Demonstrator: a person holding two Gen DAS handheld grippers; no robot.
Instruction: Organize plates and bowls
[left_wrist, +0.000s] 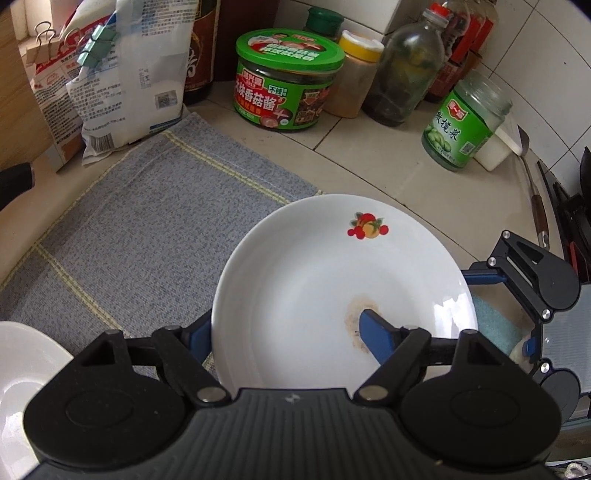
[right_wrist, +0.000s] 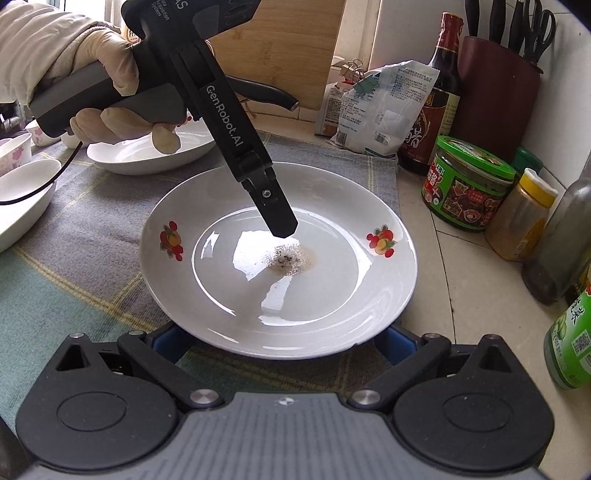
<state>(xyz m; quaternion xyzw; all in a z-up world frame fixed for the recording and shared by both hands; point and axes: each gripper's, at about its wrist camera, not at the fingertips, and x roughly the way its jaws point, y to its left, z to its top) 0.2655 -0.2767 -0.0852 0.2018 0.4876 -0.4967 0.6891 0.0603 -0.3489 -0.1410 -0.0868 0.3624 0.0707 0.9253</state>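
Reaching over the white plate (right_wrist: 279, 258), the left gripper (right_wrist: 279, 221) has one finger above the stained well and the other under the rim, though whether they pinch it I cannot tell. The right gripper (right_wrist: 280, 341) spreads its blue fingers (right_wrist: 168, 339) either side of the near rim. The plate sits partly on the grey cloth (right_wrist: 92, 229), beside the green-lidded jar (right_wrist: 467, 182).

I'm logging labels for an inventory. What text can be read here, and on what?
"GenRobot.AI": black shaft of the left tool.
"大块香菇酱": round green-lidded jar.
"橄榄菜": green-labelled glass jar.
White printed plastic bag and dark sauce bottle: print too small or blurred to read.
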